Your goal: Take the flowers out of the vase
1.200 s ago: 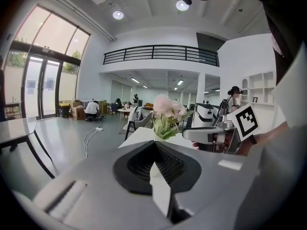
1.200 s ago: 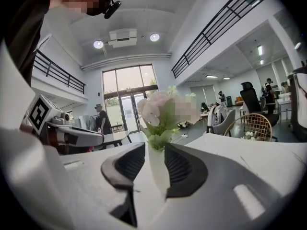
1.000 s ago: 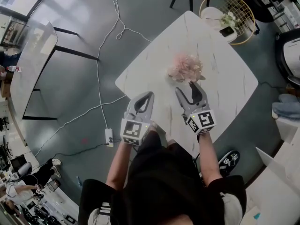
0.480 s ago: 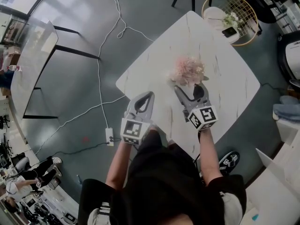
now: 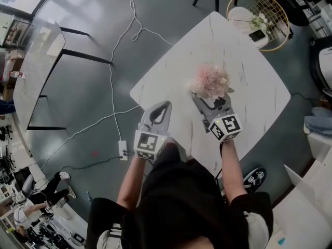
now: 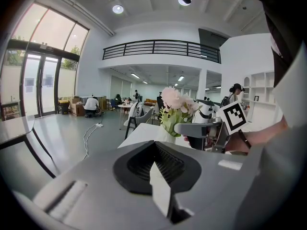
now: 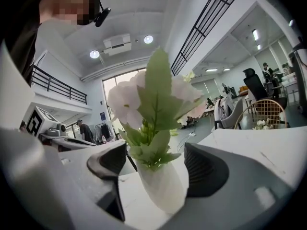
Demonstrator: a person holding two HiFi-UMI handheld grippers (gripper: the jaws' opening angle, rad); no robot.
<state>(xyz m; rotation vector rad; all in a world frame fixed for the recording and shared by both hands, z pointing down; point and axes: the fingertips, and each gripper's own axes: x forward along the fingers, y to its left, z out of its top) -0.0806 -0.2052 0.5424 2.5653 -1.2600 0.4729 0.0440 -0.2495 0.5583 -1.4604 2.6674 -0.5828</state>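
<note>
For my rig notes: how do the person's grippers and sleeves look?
Both the left gripper and the right gripper are grey, with black ribbed pads and a white cube of black square markers. The person wears a black short-sleeved top.

Advanced right gripper (image 5: 211, 100) toward the far side, up to the vase (image 7: 162, 186). Spread the jaws wide. Now straddling the vase deeper in, one jaw on each side, without clamping.

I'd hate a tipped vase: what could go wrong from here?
1. The right gripper, whose fingers have just been opening, straddles the vase below the flowers; closing here would likely grab the vase instead, or nudge it over.
2. The left gripper is shut and held back, so nothing steadies the vase; pulling the flowers might lift it too.
</note>
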